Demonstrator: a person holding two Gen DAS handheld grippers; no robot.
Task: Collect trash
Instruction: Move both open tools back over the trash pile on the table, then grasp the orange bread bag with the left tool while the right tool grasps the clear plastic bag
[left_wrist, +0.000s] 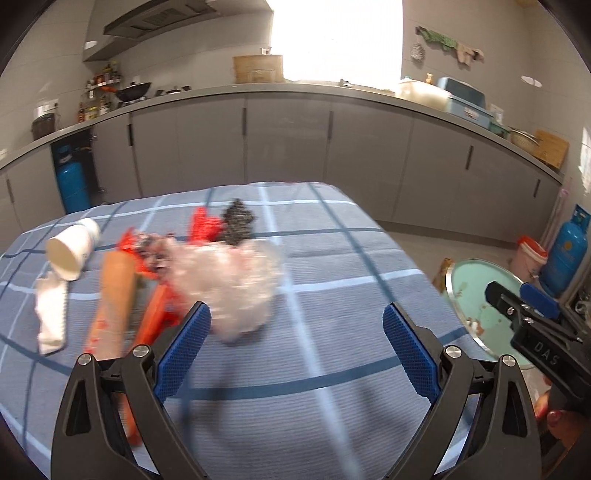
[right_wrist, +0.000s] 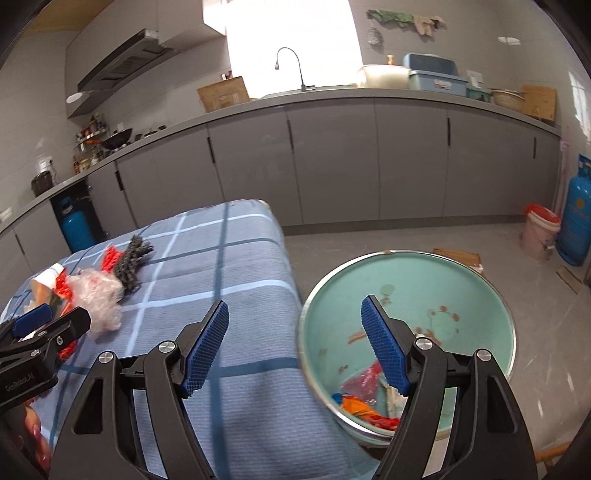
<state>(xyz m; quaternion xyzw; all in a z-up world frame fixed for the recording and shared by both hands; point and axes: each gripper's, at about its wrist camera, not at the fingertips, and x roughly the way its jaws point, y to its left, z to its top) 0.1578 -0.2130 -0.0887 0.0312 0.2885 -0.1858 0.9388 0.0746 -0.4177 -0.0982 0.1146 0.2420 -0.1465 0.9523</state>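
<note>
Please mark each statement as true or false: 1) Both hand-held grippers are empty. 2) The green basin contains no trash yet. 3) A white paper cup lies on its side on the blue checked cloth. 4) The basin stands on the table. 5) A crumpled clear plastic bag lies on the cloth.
1) True. The left hand-held gripper and the right hand-held gripper have nothing between their fingers.
2) False. The green basin already holds some colourful wrappers.
3) True. The white paper cup lies tipped over on the blue checked cloth.
4) False. The basin stands on the floor beside the table.
5) True. The clear plastic bag lies crumpled among the trash.
</note>
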